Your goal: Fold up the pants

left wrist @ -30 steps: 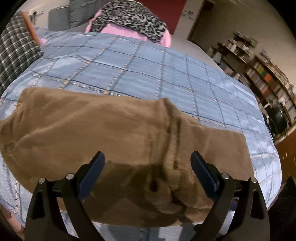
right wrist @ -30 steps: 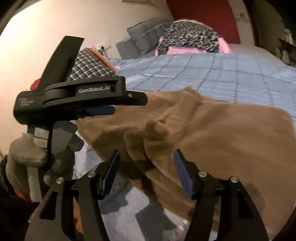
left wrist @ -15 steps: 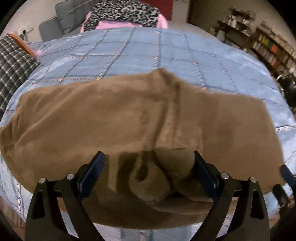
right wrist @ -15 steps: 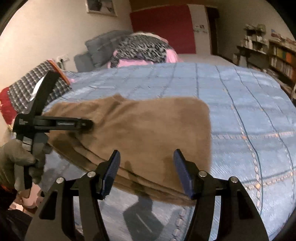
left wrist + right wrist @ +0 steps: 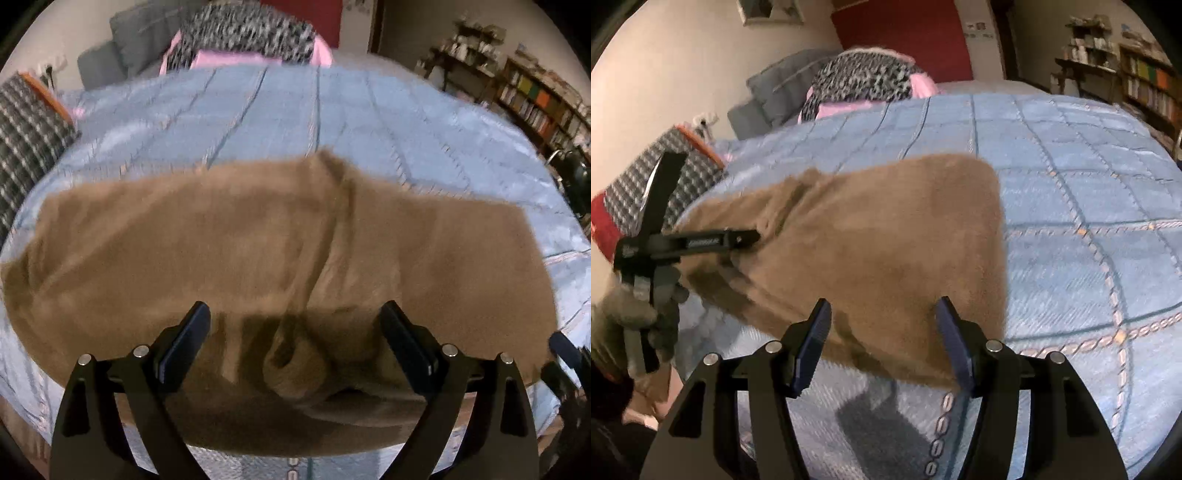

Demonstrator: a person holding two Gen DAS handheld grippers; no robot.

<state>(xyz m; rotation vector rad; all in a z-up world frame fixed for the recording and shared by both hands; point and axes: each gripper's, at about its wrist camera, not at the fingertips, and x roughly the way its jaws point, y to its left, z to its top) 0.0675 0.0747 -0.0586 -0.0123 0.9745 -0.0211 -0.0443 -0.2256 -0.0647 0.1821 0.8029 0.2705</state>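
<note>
The brown pants (image 5: 258, 251) lie spread across the blue quilt (image 5: 280, 110) on the bed, a bunched fold at their near edge. The left tool (image 5: 293, 341) hovers level over that fold, jaws wide and empty, gripped from below by a gloved hand (image 5: 639, 321). The right tool (image 5: 882, 332) hangs over the pants' right end, jaws wide, holding nothing.
</note>
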